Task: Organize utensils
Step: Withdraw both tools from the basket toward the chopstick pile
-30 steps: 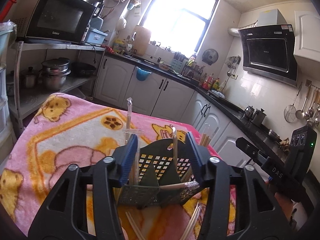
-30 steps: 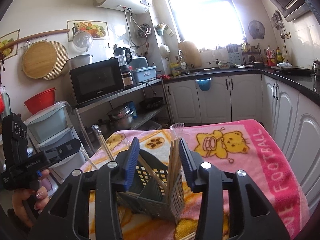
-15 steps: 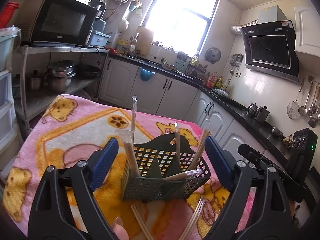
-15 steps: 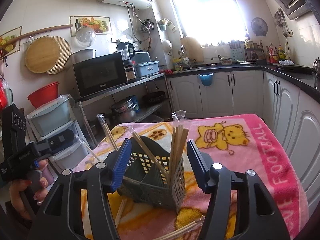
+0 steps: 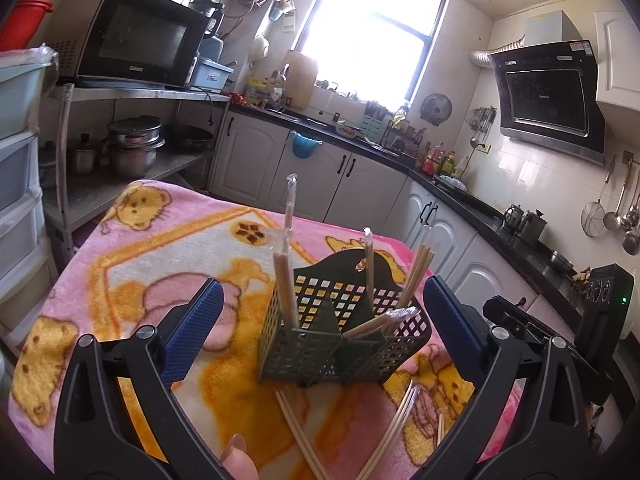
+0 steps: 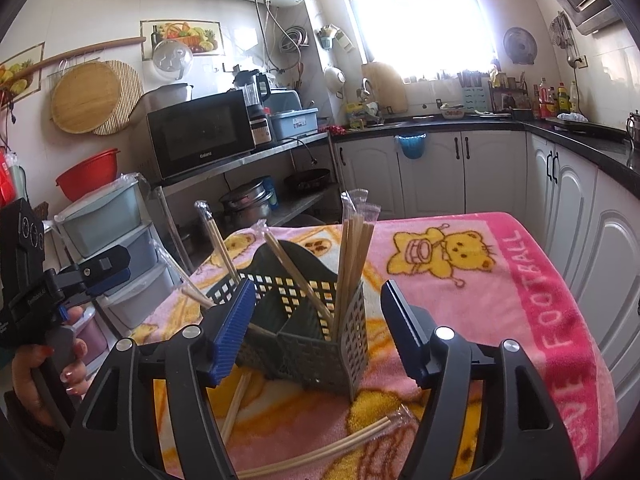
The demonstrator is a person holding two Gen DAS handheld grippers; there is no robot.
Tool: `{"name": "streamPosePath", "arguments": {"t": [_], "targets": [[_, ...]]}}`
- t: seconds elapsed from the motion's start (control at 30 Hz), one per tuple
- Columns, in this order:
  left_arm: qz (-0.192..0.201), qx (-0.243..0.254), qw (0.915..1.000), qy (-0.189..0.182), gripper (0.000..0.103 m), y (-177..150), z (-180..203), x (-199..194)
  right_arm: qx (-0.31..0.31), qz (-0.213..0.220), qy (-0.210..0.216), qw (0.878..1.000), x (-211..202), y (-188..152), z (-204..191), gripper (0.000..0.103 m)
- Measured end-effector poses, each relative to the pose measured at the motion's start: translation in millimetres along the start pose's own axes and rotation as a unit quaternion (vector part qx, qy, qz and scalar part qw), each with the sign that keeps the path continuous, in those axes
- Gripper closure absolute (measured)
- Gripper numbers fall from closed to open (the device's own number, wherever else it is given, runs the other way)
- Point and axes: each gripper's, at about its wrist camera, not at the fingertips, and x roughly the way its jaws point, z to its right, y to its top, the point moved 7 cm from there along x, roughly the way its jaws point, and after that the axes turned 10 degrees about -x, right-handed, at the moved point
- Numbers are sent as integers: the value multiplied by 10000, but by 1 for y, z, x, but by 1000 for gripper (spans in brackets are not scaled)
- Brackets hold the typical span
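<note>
Pink blanket (image 5: 168, 264): left gripper (image 5: 320, 328) and right gripper (image 6: 316, 328) jaws just opened off caddy (image 5: 344, 340); loose chopsticks (image 6: 320, 448) remain beside caddy

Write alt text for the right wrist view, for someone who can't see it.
A dark green slotted utensil basket holding wrapped chopsticks stands on a pink bear-print blanket, between the open jaws of the right hand-held gripper, which have just been opening and don't touch it. More wrapped chopsticks lie loose on the blanket; the left hand-held gripper shows at left.
</note>
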Motion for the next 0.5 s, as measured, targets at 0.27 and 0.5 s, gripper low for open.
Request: {"name": "streamPosePath", "arguments": {"t": [0.27,0.5], "targets": [[-98,-52,9999,75,11,-11,-6,0,6,-132,27,9999,-1,-11,-2,37],[-281,-67,9995,138,11,-26,-12,5,-17,-293,77,9995,0,-23,-6,36]]}}
